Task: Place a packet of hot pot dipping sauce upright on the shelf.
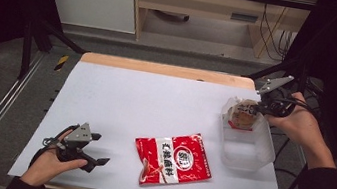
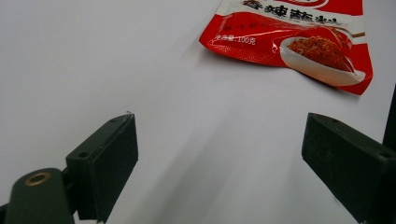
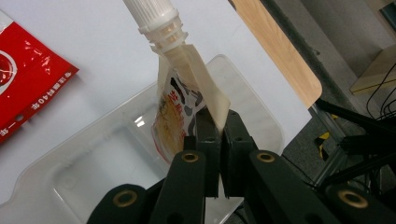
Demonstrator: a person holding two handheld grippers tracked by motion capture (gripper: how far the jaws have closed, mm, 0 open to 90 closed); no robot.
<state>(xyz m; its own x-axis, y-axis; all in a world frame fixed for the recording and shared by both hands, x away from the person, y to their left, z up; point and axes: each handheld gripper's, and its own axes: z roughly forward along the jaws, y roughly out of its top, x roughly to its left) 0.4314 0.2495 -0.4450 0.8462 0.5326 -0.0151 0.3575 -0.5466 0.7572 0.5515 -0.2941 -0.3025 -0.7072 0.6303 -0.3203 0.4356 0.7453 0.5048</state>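
From up high, I am looking at my right claw [image 1: 259, 107] pinching a small see-through pouch with a white screw cap [image 1: 241, 113], right over the far end of the clear plastic tray [image 1: 248, 154] at the right side of the white bench [image 1: 146, 96]. My left claw [image 1: 95, 149] is resting near the front left of the bench, jaws wide apart, holding nothing. A flat red shiny packet with white writing [image 1: 173, 159] is lying between it and the tray.

From the left claw, I am seeing both jaws spread wide over bare bench, with the red packet [image 2: 299, 37] ahead, cut off at the top edge.

From the right claw, the jaws are squeezing tight on the thin edge of the pouch [image 3: 180, 112], which is hanging with its cap pointing away, above the tray [image 3: 84, 172].

I am thinking the pouch could slip, because only a thin flap is pinched. It could also tip on the tray wall and fall outside. I cannot read the pouch's writing, and its bottom is hiding behind the jaws.
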